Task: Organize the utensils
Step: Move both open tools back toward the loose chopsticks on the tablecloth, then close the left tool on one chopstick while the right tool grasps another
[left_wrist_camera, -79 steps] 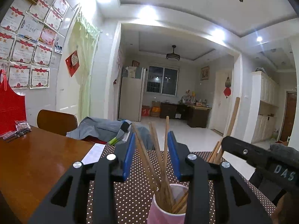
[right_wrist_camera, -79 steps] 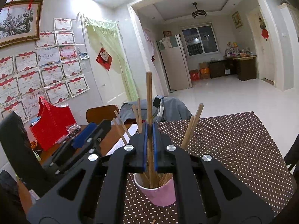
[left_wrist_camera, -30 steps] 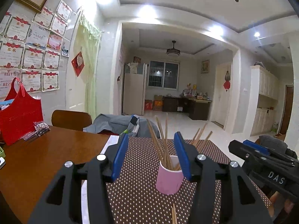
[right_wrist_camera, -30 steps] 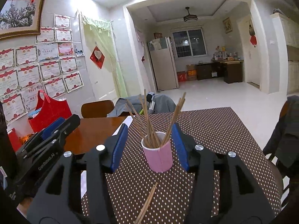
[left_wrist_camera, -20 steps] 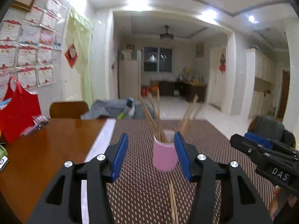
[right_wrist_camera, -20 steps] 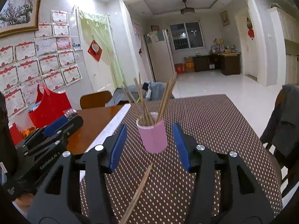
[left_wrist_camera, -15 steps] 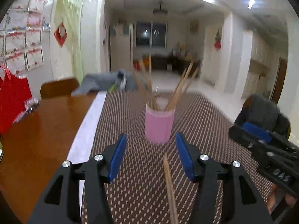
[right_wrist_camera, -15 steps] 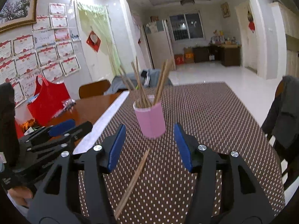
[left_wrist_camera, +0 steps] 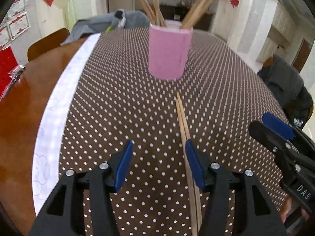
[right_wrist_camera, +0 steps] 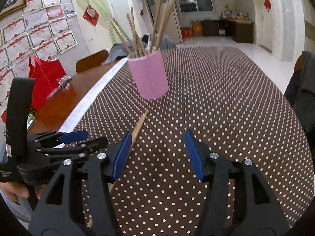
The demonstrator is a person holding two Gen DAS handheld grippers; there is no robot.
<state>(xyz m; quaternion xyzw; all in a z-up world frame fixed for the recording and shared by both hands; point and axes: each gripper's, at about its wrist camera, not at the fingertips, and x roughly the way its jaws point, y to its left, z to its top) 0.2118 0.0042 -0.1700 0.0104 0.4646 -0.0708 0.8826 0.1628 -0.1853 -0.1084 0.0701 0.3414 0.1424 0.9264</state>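
A pink cup (left_wrist_camera: 169,53) (right_wrist_camera: 150,76) full of wooden chopsticks stands upright on the brown dotted tablecloth (left_wrist_camera: 118,102). Two loose chopsticks (left_wrist_camera: 182,116) (right_wrist_camera: 139,124) lie side by side on the cloth in front of it. My left gripper (left_wrist_camera: 159,149) is open and tilted down over the cloth, and the loose pair runs under its right finger. My right gripper (right_wrist_camera: 157,137) is open with its jaws opening, nothing between them. The same pair passes behind its left finger. Each gripper shows at the edge of the other's view.
A white paper strip (left_wrist_camera: 59,108) borders the cloth on the left, with bare wooden table (left_wrist_camera: 23,108) beyond. A red bag (right_wrist_camera: 45,82) stands on that side. A wooden chair (right_wrist_camera: 92,60) with grey clothing (left_wrist_camera: 94,25) is behind. A dark jacket (left_wrist_camera: 285,82) hangs at right.
Both grippers have sunk and tipped down toward the table. The cup has climbed in both views, and the loose chopsticks now reach the fingertips. The right jaws stand wider.
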